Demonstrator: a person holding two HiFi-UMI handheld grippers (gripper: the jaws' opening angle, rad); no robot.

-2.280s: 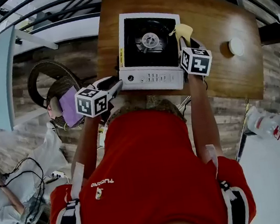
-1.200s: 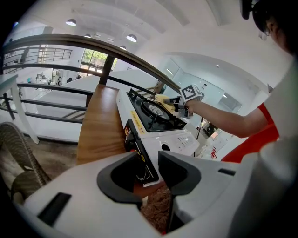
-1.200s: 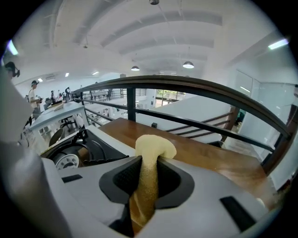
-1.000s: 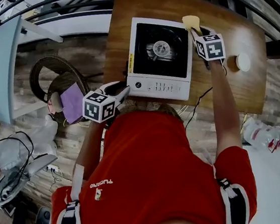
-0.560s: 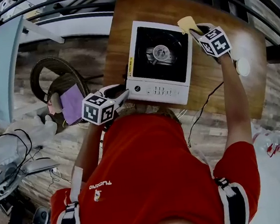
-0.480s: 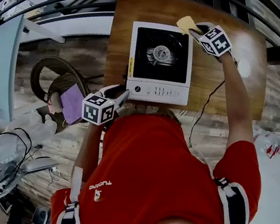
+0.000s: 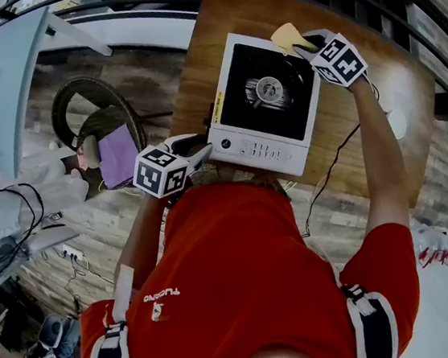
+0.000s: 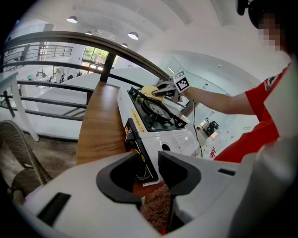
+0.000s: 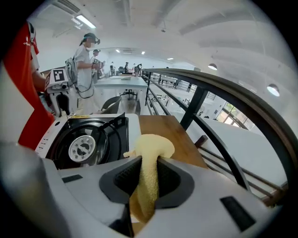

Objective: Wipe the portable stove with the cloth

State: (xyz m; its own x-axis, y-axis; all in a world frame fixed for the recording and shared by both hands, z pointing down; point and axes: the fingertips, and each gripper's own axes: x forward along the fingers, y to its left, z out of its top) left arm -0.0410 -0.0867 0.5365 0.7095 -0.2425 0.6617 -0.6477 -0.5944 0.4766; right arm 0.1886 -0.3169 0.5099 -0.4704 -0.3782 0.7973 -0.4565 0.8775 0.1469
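Under right gripper (image 7: 305,43), cloth (image 7: 287,37) partly hidden

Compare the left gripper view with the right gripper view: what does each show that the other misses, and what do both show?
Only the left gripper view: the left gripper with its jaws apart and holding nothing, aimed at the near corner of the stove, and a wicker chair below. Only the right gripper view: the right gripper with its jaws shut on the cloth, and two people standing far behind. Both: the stove, the cloth, the table and the railing.
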